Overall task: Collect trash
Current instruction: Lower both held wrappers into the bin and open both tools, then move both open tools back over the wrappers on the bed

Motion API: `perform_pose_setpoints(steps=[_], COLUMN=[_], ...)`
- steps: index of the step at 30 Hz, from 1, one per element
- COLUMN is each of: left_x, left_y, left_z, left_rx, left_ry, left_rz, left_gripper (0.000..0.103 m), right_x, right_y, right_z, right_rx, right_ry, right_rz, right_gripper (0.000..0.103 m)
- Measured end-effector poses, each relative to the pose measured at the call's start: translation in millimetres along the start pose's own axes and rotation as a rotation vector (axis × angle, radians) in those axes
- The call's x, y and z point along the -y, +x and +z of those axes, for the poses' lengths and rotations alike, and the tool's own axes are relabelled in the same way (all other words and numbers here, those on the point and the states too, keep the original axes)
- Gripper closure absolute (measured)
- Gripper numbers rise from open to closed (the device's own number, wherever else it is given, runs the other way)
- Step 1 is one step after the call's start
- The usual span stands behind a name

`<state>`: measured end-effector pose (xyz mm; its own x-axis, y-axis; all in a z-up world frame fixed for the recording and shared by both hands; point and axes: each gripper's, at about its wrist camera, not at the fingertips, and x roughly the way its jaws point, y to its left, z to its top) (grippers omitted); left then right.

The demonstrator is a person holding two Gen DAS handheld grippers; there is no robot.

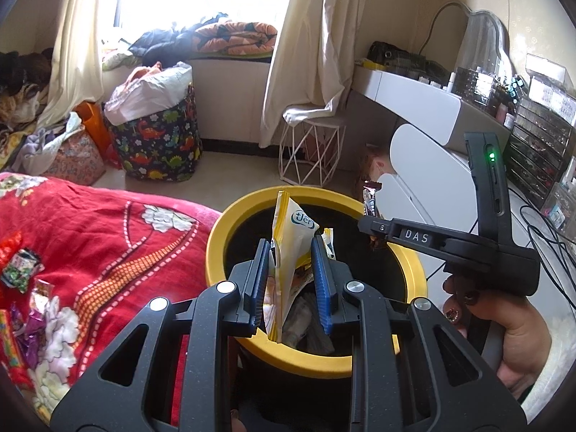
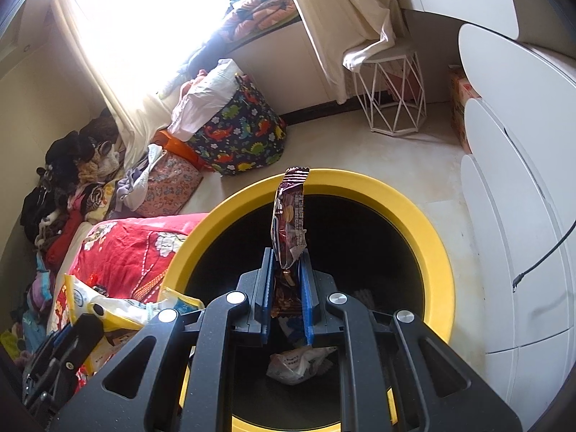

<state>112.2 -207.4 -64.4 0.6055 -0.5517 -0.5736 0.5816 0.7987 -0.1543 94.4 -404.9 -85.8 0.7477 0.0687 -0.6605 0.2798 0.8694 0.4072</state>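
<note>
The left gripper [image 1: 291,248] has its jaws closed on a yellow-and-white snack bag [image 1: 288,248], which stands upright between the blue pads and rises past their tips. Directly below and ahead of these jaws lies the yellow-rimmed trash bin [image 1: 414,262] (black interior, crumpled wrappers at the bottom). The right gripper [image 2: 286,268] has its jaws narrowly closed on a dark brown wrapper [image 2: 289,223], also upright, above the same bin [image 2: 432,237]. To the left of the left jaws, loose candy wrappers [image 1: 19,270] lie on the red bedspread [image 1: 108,234].
</note>
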Motion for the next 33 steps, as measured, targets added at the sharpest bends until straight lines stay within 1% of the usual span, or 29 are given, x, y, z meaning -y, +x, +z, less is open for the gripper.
perform_pose_setpoints(steps=[12, 15, 16, 17, 18, 19, 20, 21, 23, 24, 25, 28, 33], left_x=[7.5, 5.9, 4.1, 2.7, 1.5, 0.1, -0.7, -1.4, -2.8, -3.7, -4.9, -10.0, -17.1], left_y=[24.8, 30.6, 33.0, 33.2, 32.9, 32.0, 30.1, 27.7, 24.4, 23.0, 21.0, 14.3, 4.4], left_z=[-6.4, -4.0, -3.6, -3.5, -3.4, -2.8, -2.6, -2.2, -1.7, -1.1, -0.4, 1.3, 2.6], left_rx=[-0.06, -0.075, -0.084, -0.084, -0.086, -0.084, -0.078, -0.073, -0.068, -0.067, -0.062, -0.053, -0.038], left_ry=[0.015, 0.004, -0.006, -0.012, -0.021, -0.03, -0.032, -0.034, -0.045, -0.05, -0.058, -0.092, -0.122], left_rz=[-0.027, -0.037, -0.029, -0.021, -0.02, -0.021, -0.017, -0.012, -0.004, 0.001, 0.009, 0.013, 0.031], left_gripper=[0.085, 0.085, 0.082, 0.078, 0.063, 0.046, 0.038, 0.029, 0.021, 0.014, 0.011, 0.011, 0.011], right_x=[5.3, 5.6, 6.0, 6.4, 7.1, 8.4, 9.1, 9.1, 10.2, 10.7, 10.8, 11.7, 11.3], right_y=[7.7, 7.4, 7.5, 7.6, 7.8, 7.8, 7.7, 7.8, 7.9, 8.3, 8.3, 8.2, 7.5], right_z=[-0.5, -0.4, -0.2, 0.1, 0.5, 0.6, 0.9, 1.1, 1.8, 1.7, 1.7, 1.7, 1.5], right_rx=[-0.016, -0.012, -0.011, -0.009, -0.009, -0.005, -0.002, -0.001, 0.002, 0.002, 0.001, 0.001, 0.005], right_ry=[0.017, 0.017, 0.018, 0.02, 0.023, 0.028, 0.033, 0.038, 0.047, 0.051, 0.053, 0.056, 0.057], right_rz=[-0.009, -0.01, -0.01, -0.01, -0.01, -0.015, -0.016, -0.016, -0.018, -0.019, -0.019, -0.025, -0.031], right_gripper=[0.089, 0.086, 0.082, 0.075, 0.071, 0.062, 0.056, 0.055, 0.051, 0.05, 0.048, 0.042, 0.038])
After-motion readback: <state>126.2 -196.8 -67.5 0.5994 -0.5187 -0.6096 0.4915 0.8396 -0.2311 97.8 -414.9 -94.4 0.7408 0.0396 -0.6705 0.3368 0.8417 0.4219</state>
